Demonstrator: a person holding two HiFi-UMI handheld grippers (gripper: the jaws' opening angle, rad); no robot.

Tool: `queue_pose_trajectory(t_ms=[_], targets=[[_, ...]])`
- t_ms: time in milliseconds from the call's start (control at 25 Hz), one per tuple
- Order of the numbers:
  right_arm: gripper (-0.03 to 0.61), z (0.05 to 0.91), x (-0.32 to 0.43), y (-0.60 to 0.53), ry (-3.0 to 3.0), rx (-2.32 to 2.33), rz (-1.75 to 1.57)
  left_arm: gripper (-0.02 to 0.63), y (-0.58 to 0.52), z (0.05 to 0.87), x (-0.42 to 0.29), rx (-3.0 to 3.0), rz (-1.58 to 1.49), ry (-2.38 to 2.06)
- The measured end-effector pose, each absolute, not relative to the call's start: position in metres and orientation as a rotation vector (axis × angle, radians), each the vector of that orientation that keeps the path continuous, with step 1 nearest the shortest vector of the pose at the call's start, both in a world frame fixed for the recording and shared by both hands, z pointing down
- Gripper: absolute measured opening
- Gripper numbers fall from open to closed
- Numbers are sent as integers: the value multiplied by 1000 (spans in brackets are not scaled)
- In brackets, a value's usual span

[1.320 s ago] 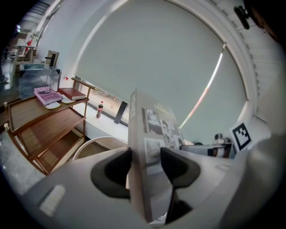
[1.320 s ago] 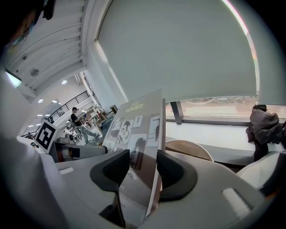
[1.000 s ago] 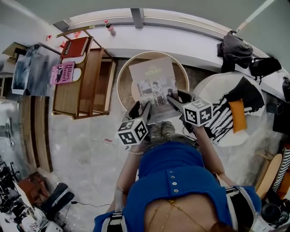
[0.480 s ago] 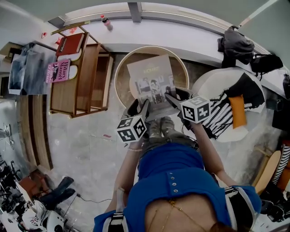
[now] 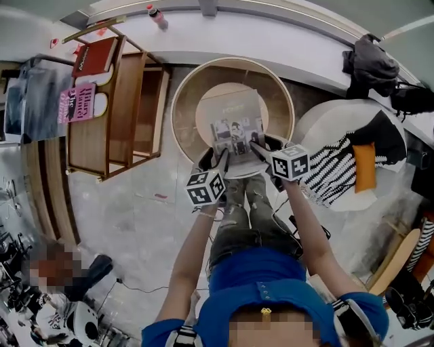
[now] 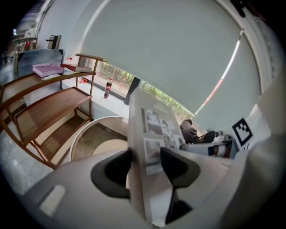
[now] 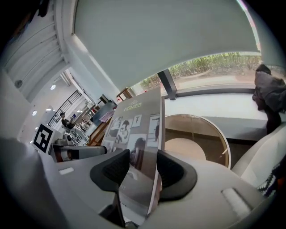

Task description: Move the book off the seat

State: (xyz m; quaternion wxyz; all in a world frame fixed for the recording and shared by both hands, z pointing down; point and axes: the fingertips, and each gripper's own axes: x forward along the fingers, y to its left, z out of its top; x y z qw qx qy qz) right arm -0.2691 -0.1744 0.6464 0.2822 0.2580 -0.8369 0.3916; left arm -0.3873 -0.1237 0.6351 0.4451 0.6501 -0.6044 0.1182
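A person in a blue top leans over a round seat with a pale wooden rim and a beige centre, seen at the upper middle of the head view, and holds a thin grey book with black-and-white photographs on its cover by its near edge. The left gripper is clamped on the book's near left corner, its two dark pads pressing on either face of the cover. The right gripper is clenched the same way on the near right corner. The book reaches away from both sets of jaws over the seat's beige centre; whether any part of it touches the seat cannot be told. At the left of the head view stands a slatted brown wooden shelf rack, with a pink book and a red book lying at its outer end. A small bottle with a red cap stands on the white window ledge along the top of the frame, and a dark backpack sits on the same ledge at the upper right. Just beside the seat, at the right, is a white round chair bearing a black-and-white striped cushion and an orange cushion.
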Motion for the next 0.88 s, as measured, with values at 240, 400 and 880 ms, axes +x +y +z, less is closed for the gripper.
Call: queue_pose_trajectory(t_ms=[240,400,880], targets=[[192,756,-274,-184,-2148,701,1143,207,-139,743,-395,1581,352,-1445],[192,824,-273,-186,-2088,697,1153,206,-141,812,-394,1532,390,-1403],[190,919,-266,-173,-1958,690,1194,195,-129,912,-386,1409,485,-1302]])
